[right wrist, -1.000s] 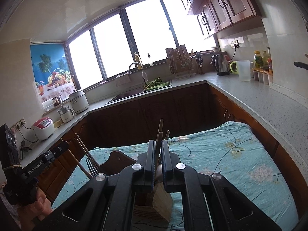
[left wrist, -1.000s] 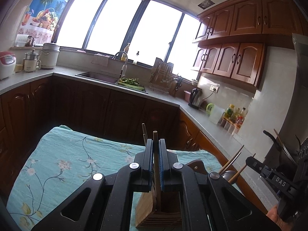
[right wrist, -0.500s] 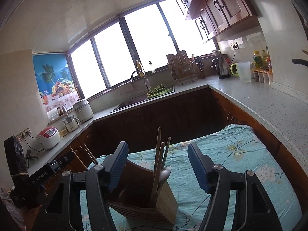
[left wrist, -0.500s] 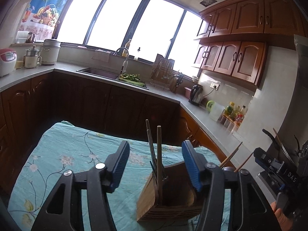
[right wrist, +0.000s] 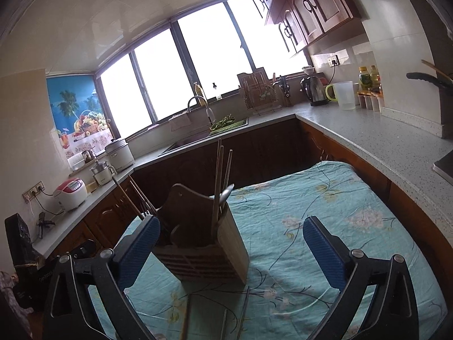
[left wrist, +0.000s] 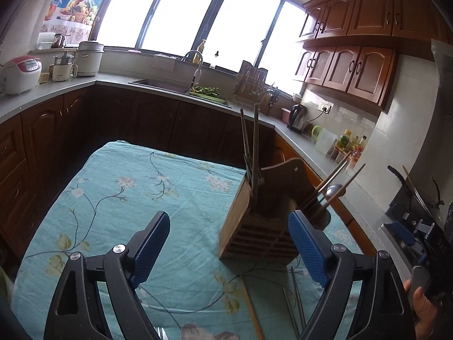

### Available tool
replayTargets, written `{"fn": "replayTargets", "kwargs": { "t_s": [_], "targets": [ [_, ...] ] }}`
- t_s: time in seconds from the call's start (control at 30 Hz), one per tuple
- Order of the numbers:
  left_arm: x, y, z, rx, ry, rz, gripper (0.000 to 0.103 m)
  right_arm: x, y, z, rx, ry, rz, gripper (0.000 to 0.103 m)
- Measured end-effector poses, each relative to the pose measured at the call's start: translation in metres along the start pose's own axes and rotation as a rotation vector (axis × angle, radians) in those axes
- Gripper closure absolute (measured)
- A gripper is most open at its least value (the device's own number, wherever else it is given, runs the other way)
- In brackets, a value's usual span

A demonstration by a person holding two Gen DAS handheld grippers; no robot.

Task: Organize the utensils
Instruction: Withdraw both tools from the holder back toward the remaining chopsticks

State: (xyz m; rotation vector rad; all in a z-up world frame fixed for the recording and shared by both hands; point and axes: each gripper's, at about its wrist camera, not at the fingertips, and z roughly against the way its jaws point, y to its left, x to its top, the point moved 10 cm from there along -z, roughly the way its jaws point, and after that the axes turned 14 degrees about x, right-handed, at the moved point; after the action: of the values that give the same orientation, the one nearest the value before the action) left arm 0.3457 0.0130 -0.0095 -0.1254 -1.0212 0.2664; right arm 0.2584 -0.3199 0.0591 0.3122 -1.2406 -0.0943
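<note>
A wooden utensil holder [left wrist: 254, 235] [right wrist: 203, 252] stands on the floral teal tablecloth [left wrist: 127, 198] [right wrist: 311, 212]. Chopsticks [left wrist: 254, 147] [right wrist: 219, 181], a fork and a spoon [left wrist: 334, 191] stand upright or leaning in its compartments. More chopsticks [left wrist: 294, 303] [right wrist: 243, 311] lie flat on the cloth in front of the holder. My left gripper [left wrist: 229, 246] is open and empty, just in front of the holder. My right gripper [right wrist: 230, 252] is open and empty, with the holder between its jaws' line of sight.
Dark wooden cabinets and a grey countertop [right wrist: 382, 138] wrap around the table. A sink [left wrist: 158, 85], a kettle [right wrist: 314, 90], a rice cooker [left wrist: 19, 73] and bottles [left wrist: 348, 141] stand on the counter. The other gripper shows at the right edge of the left wrist view [left wrist: 419, 235].
Both grippers were shut on utensils standing in the holder, then opened and drew back. The utensils stay in the holder.
</note>
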Motion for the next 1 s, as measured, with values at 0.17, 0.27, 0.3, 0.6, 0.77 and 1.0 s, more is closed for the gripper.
{"fn": "replayTargets", "kwargs": {
  "t_s": [0.17, 0.27, 0.3, 0.6, 0.77, 1.0],
  "targets": [
    [-0.03, 0.01, 0.022, 0.011, 0.069, -0.005, 0.017, -0.042, -0.006, 0.019, -0.031, 0.05, -0.005, 0.001],
    [-0.044, 0.012, 0.034, 0.013, 0.09, -0.014, 0.017, -0.066, -0.01, 0.027, -0.042, 0.083, -0.02, 0.001],
    [-0.049, 0.012, 0.037, 0.014, 0.098, -0.019, 0.017, -0.074, -0.012, 0.03, -0.044, 0.094, -0.029, 0.001],
    [-0.074, 0.012, 0.055, 0.019, 0.163, -0.023, 0.017, -0.121, -0.023, 0.044, -0.063, 0.163, -0.088, 0.001],
    [-0.087, 0.013, 0.057, 0.021, 0.189, -0.042, 0.017, -0.13, -0.023, 0.048, -0.064, 0.178, -0.094, 0.001],
    [-0.092, 0.007, 0.054, 0.014, 0.216, -0.065, 0.017, -0.13, -0.018, 0.043, -0.049, 0.194, -0.089, 0.001]
  ]
}}
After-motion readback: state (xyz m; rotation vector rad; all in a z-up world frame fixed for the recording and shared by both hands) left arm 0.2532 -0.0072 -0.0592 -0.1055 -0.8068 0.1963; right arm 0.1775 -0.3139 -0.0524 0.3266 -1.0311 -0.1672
